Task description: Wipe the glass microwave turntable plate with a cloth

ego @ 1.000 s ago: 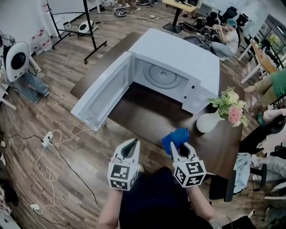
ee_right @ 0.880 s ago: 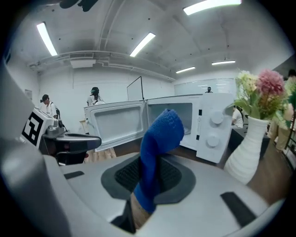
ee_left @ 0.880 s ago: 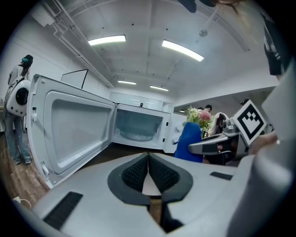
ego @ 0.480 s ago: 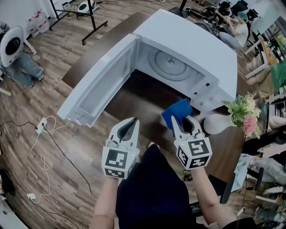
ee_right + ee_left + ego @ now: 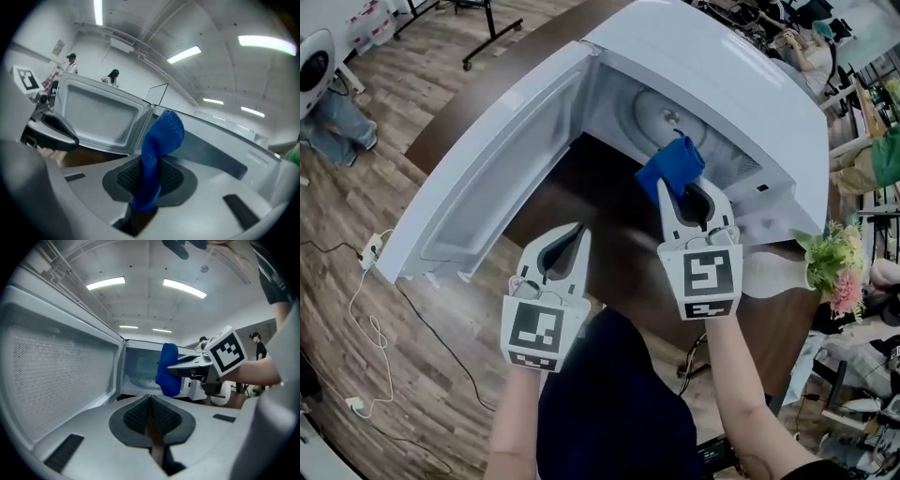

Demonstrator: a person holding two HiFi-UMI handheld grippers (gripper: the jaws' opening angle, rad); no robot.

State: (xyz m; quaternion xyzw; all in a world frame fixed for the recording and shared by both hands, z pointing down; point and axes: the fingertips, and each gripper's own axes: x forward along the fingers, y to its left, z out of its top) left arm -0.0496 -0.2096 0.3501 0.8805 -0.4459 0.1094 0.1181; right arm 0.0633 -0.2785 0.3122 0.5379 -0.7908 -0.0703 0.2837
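My right gripper [image 5: 691, 192] has its jaws pinching cloth [image 5: 672, 167], left gripper [image 5: 570, 239] jaws pressed together, empty; plate [image 5: 654, 117] just ahead in microwave [image 5: 722, 84], so I'd go in low, press flat, wipe gentle circles.

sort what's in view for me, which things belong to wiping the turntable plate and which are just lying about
For the job:
- blue cloth, held in the right gripper
- glass turntable plate, inside the microwave, whose door is open

Just about:
- left gripper, shut and empty
- white vase of flowers on the table
- power strip on the floor
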